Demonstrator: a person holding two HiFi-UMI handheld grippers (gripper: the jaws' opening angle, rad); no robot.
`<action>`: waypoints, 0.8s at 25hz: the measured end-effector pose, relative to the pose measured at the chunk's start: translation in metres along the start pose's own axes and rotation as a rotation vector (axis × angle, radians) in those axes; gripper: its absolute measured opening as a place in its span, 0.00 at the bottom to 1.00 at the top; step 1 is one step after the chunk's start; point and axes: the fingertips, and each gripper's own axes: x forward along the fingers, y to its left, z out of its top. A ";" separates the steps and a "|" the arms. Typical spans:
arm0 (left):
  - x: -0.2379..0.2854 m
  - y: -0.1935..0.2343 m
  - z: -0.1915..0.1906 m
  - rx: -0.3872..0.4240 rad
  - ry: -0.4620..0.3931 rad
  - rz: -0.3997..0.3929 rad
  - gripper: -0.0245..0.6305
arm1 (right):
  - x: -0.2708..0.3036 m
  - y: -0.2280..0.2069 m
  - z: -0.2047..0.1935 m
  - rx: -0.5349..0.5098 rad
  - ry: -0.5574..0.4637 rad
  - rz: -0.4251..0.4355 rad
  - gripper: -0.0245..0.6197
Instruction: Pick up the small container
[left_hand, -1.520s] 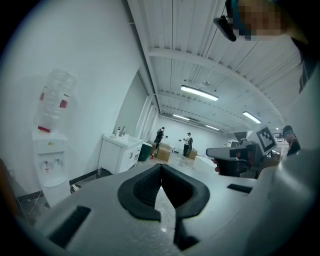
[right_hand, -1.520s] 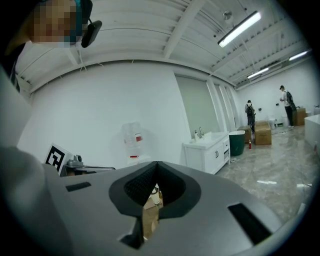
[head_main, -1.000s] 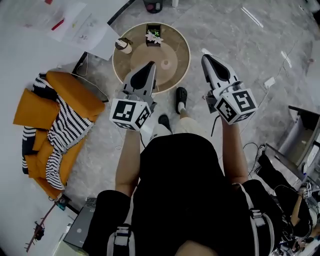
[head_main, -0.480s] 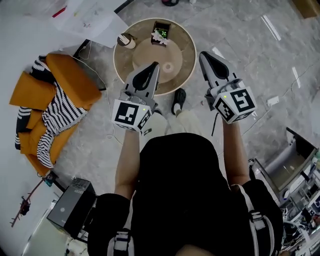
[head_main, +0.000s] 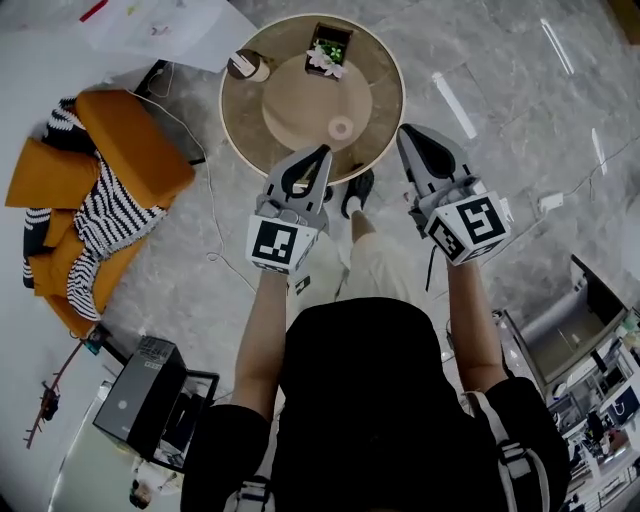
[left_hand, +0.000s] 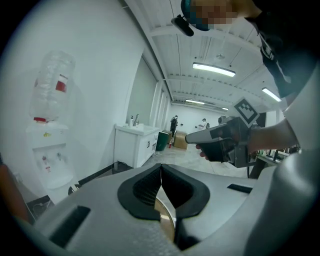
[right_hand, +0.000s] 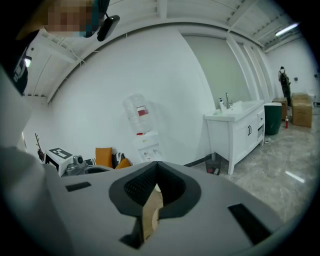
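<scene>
In the head view a round wooden table (head_main: 385, 95) stands ahead. On its far left rim sits a small cream container with a dark top (head_main: 245, 66). A dark box with a plant (head_main: 328, 50) stands at the back, and a small white ring (head_main: 341, 127) lies near the middle. My left gripper (head_main: 322, 152) is shut and empty over the table's near edge, well short of the container. My right gripper (head_main: 405, 133) is shut and empty at the near right rim. The gripper views show the left gripper (left_hand: 161, 166) and the right gripper (right_hand: 156, 164) with jaws meeting and nothing between them.
An orange seat with a striped black-and-white cloth (head_main: 90, 200) lies left of the table. Papers (head_main: 150, 20) are on the floor at top left, and a black box (head_main: 140, 395) stands at lower left. A white sink cabinet (left_hand: 135, 145) and a water dispenser (right_hand: 142, 127) stand along the wall.
The table has come closer, and both grippers now reach its near edge. Both stay shut and empty.
</scene>
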 end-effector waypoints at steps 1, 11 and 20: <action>0.005 0.002 -0.009 -0.008 0.010 -0.008 0.07 | 0.005 -0.003 -0.007 0.004 0.010 -0.004 0.04; 0.061 0.001 -0.112 -0.067 0.109 -0.082 0.07 | 0.041 -0.021 -0.078 0.007 0.109 -0.006 0.04; 0.098 0.012 -0.192 -0.004 0.155 -0.152 0.09 | 0.061 -0.049 -0.136 0.046 0.149 -0.051 0.04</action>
